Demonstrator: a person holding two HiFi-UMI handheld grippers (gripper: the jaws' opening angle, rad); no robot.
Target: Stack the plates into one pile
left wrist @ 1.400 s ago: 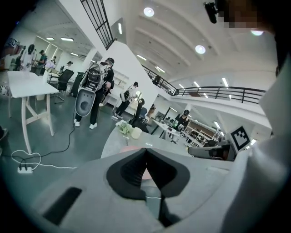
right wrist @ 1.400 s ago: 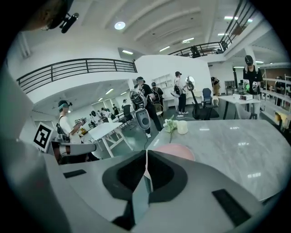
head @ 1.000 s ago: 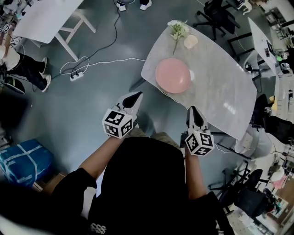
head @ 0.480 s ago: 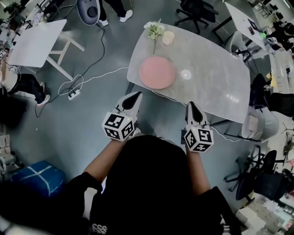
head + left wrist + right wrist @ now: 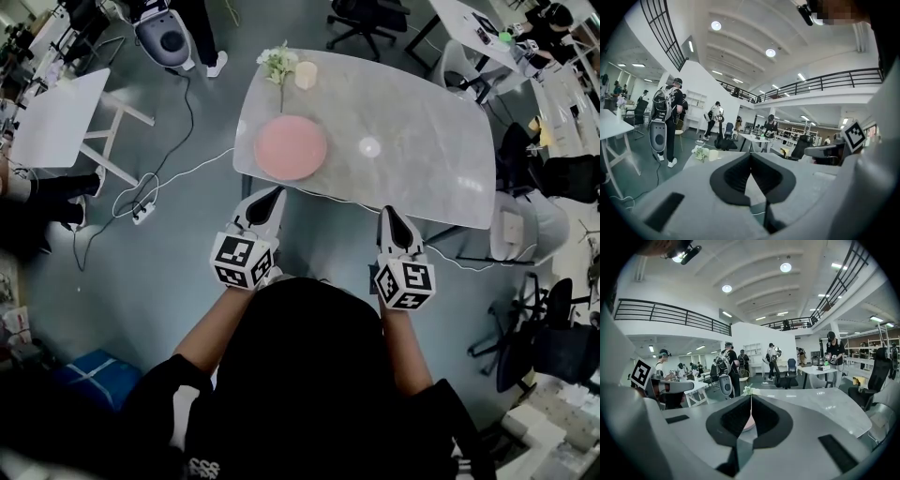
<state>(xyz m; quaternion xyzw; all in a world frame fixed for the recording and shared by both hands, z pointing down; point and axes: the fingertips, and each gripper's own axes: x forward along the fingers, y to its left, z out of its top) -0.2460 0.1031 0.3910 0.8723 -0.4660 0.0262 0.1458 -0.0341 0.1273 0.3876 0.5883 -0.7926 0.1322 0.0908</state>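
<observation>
Table (image 5: 422, 159) — pink plate (image 5: 291, 147) ahead of left gripper (image 5: 273, 194).

Glossy marble-look table (image 5: 422, 173), matt pink plate (image 5: 291, 147)

Black top (image 5: 309, 375), white marker-cubed tongs (image 5: 277, 192) (image 5: 387, 212)

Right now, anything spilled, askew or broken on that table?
Nothing stands out. The pink plate lies flat near the table's left edge, fully on it; flowers and cream cup sit at the far corner. No spill or breakage visible. Left gripper and right gripper are shut, empty.
</observation>
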